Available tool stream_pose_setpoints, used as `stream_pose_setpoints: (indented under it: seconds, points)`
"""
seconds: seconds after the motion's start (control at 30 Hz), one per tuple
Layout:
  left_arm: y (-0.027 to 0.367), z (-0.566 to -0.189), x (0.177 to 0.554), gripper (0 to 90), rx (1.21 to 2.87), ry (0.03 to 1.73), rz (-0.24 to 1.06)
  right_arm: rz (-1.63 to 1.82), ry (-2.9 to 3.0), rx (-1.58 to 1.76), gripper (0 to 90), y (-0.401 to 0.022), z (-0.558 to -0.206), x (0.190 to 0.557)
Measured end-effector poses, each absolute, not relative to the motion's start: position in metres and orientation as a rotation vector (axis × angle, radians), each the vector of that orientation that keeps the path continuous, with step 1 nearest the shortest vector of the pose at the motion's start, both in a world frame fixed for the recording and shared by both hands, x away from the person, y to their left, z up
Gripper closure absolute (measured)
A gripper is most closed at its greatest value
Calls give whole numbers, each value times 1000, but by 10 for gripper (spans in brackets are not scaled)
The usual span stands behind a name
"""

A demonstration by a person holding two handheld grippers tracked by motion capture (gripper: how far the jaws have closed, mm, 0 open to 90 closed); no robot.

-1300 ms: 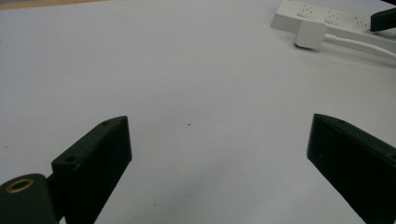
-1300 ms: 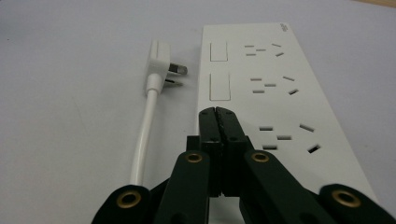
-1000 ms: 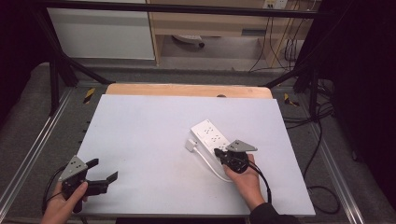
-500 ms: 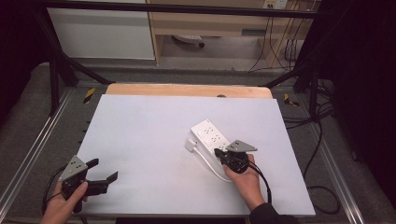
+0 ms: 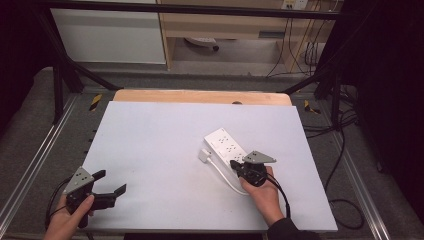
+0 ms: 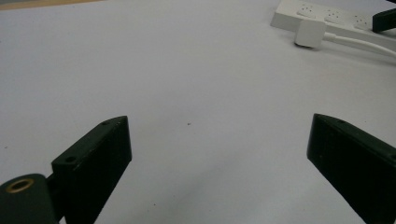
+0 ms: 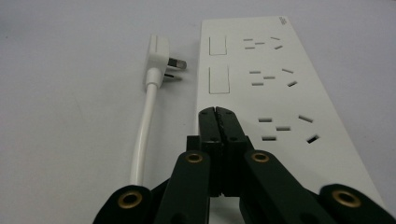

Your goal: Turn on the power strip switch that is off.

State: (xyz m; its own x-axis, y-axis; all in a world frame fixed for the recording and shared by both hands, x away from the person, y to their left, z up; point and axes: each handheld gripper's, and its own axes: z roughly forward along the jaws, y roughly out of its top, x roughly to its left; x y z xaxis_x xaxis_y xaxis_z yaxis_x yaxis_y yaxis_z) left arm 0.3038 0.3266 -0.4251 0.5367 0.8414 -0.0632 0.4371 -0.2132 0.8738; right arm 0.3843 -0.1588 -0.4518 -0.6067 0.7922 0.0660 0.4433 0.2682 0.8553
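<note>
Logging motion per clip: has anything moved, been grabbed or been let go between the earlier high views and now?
No visible change. The right hand-held gripper stays shut, its tips over the near end of the power strip, with nothing between its jaws. The left hand-held gripper stays open at the table's near left corner. The plug and its cord lie beside the strip as before.
</note>
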Motion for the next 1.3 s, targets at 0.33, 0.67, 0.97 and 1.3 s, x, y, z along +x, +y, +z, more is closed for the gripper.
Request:
stream_pose_setpoints:
  seconds: [0.33,0.67,0.97,1.3]
  points:
    - [326,-425,304,66,1842,1052,542,1276,2166,1117,900,-158,-452,386]
    - [326,-425,304,66,1841,1051,544,1282,2166,1104,900,-159,-452,387]
    - [326,-425,304,66,1841,1051,542,1306,2152,1093,900,-159,-450,387]
    - [326,-425,304,66,1843,1051,543,1334,2133,1103,871,-161,-447,386]
